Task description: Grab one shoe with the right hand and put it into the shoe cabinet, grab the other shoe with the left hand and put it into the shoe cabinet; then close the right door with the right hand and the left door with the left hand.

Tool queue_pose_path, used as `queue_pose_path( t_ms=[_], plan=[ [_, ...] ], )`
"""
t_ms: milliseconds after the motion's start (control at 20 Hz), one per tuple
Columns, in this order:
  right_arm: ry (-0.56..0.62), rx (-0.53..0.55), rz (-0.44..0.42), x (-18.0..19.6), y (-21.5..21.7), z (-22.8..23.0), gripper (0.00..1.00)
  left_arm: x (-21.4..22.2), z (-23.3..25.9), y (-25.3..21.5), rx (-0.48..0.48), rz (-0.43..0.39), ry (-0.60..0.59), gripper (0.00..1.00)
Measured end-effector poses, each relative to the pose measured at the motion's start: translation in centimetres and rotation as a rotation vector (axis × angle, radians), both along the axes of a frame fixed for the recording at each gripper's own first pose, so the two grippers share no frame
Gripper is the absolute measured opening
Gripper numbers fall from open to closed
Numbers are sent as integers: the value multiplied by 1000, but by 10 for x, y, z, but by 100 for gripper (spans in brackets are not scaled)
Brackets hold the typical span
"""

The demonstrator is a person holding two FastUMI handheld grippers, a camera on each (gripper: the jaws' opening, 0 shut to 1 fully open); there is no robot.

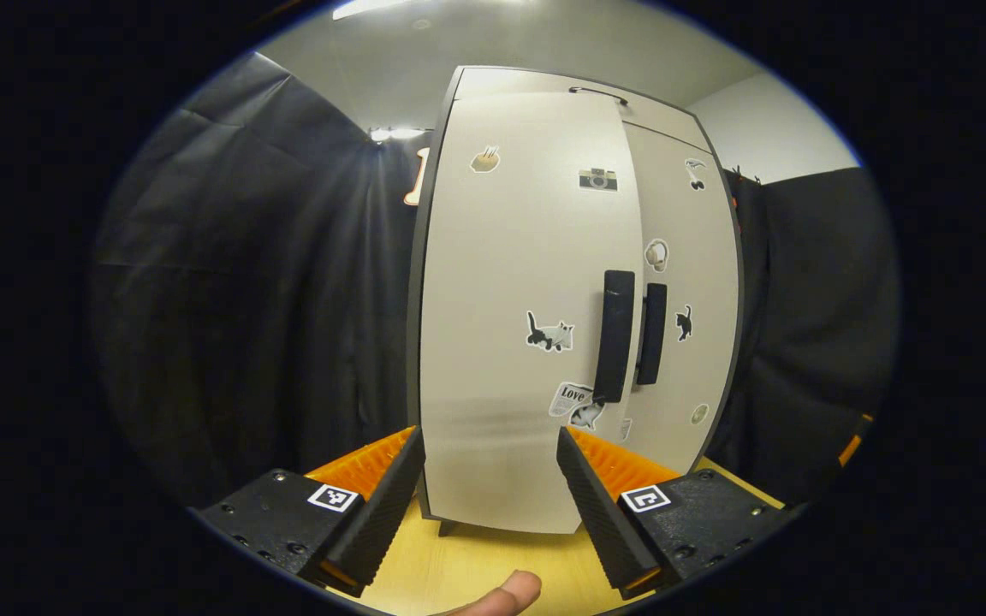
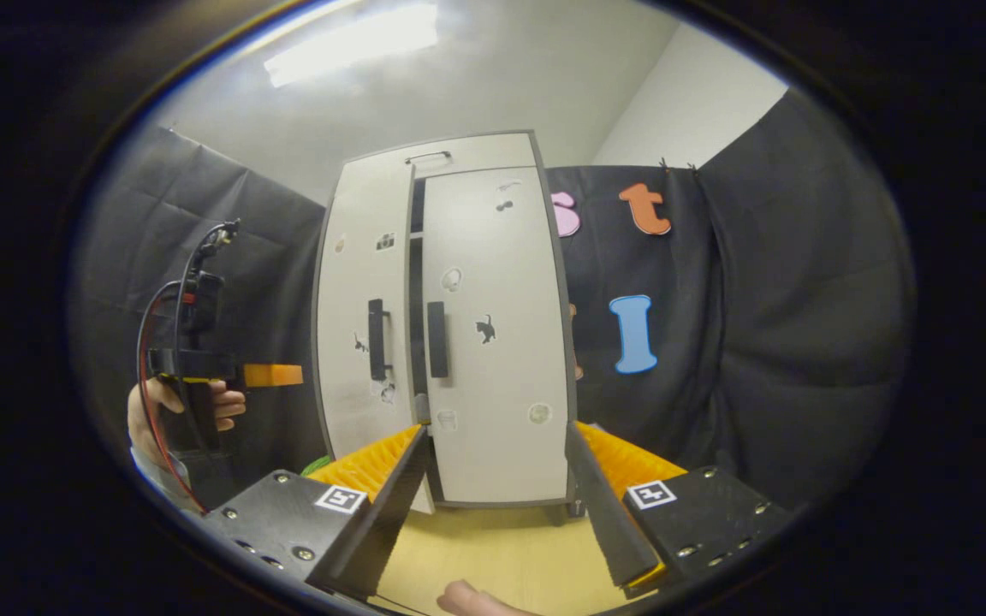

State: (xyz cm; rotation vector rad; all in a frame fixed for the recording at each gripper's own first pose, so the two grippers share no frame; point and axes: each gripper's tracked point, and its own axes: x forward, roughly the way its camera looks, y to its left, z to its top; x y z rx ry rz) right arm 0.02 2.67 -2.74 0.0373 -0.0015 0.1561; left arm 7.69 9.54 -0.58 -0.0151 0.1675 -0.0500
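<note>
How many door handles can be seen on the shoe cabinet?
2: the left door's handle and the right door's handle, side by side near the cabinet's middle. A thin bar sits on top.

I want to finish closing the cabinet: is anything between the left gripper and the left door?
Nothing visible. The left gripper is open and faces the left door across bare tabletop. The door stands slightly ajar, a dark gap showing beside the right door.

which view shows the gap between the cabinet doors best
The right gripper view: the left door stands ajar, with a dark gap beside the right door. In the left gripper view the left door overlaps the right door, hiding the gap.
</note>
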Motion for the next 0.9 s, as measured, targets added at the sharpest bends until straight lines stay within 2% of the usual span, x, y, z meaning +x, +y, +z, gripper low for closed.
queue_pose_path(
  t_ms=[100,300,400,450,500,700,900],
  plan=[
    [4,6,3,1,4,-1,95,-7,0,2,10,0,0,96],
    [9,-1,-33,4,2,-1,95,-22,7,8,1,32,-34,94],
    [10,-6,-49,4,1,-2,95,-30,13,9,-14,47,-66,96],
    [10,-4,-49,5,3,-1,92,-33,14,10,-17,53,-78,94],
    [11,-3,-51,4,5,-1,95,-35,13,10,-18,52,-82,96],
    [3,1,-24,-6,16,-1,95,-51,1,4,-33,6,-54,96],
    [8,8,-7,-16,21,-8,95,-60,-15,5,-50,21,-10,96]
  ],
)
